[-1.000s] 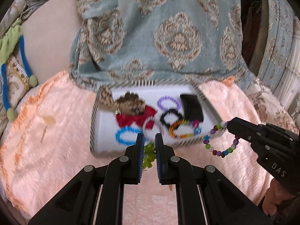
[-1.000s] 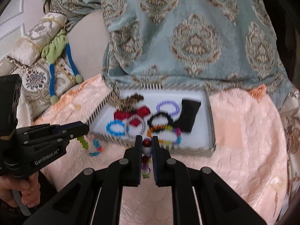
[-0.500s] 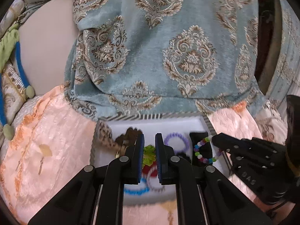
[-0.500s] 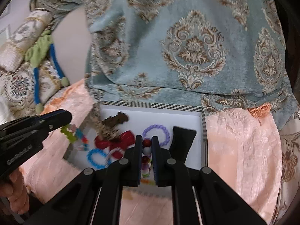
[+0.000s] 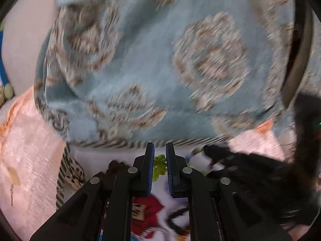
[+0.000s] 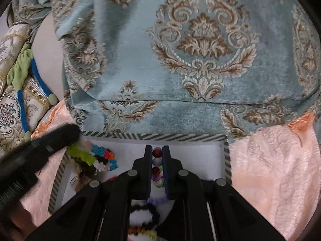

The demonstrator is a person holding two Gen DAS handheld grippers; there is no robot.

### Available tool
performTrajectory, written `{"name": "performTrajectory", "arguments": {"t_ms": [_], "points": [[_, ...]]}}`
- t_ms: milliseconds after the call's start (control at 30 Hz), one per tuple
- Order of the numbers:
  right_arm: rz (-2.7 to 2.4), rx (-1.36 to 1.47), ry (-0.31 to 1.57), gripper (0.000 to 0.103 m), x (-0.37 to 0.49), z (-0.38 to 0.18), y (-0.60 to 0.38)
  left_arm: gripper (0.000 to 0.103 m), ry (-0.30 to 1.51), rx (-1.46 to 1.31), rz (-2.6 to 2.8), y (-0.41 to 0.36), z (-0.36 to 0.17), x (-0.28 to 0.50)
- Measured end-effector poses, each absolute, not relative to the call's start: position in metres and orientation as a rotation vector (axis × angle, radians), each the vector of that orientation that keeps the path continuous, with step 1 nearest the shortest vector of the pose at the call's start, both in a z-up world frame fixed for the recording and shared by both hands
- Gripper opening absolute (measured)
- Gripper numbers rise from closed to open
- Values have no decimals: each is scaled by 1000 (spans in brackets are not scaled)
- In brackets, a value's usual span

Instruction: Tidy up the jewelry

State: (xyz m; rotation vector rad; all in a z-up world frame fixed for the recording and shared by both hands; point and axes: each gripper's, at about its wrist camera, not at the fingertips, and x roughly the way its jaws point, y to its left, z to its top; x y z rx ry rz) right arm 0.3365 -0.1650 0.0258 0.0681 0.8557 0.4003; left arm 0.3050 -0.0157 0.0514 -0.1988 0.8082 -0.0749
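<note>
My left gripper [image 5: 160, 150] is shut on a green-and-multicolour beaded bracelet [image 5: 159, 165] and holds it over the white tray with a striped rim [image 5: 120, 143]. It also shows blurred at the left of the right wrist view [image 6: 74, 134], with the bracelet [image 6: 94, 156] hanging from it. My right gripper [image 6: 157, 150] is shut on a bracelet of red, white and pastel beads [image 6: 157, 161] over the tray's [image 6: 180, 137] far part. It also shows in the left wrist view [image 5: 206, 149]. Other bracelets, a red bow [image 5: 147, 206] and brown hair pieces [image 5: 114, 165] lie in the tray.
A blue-grey damask cushion [image 6: 190, 50] rises right behind the tray. The tray rests on a peach bedspread [image 6: 270, 170]. A patterned pillow with a green-and-blue cord [image 6: 22, 76] lies at the far left.
Both grippers have moved forward over the tray toward its far edge, each still holding its bracelet. The tray now fills the lower part of both views.
</note>
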Motion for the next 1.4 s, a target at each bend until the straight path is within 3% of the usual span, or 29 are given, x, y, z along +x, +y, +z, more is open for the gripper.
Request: {"name": "performTrajectory", "arguments": {"t_ms": [600, 667, 767, 900, 1000, 1067, 1267, 1400], "points": [[309, 110, 973, 10, 365, -23, -182, 0, 947, -96, 83, 10, -5, 311], [304, 120, 971, 13, 365, -23, -184, 7, 949, -101, 92, 11, -5, 311], [302, 144, 955, 27, 362, -18, -188, 12, 949, -106, 109, 13, -5, 309], [299, 152, 922, 29, 355, -6, -191, 12, 932, -104, 113, 15, 6, 305], [301, 158, 889, 29, 339, 9, -195, 25, 863, -112, 107, 15, 27, 289], [314, 168, 880, 29, 322, 20, -196, 44, 823, -124, 92, 13, 41, 273], [384, 163, 827, 35, 246, 46, -201, 71, 809, -99, 40, 5, 56, 200], [392, 73, 813, 51, 187, 51, -203, 75, 759, -22, 107, 1, 58, 146]]}}
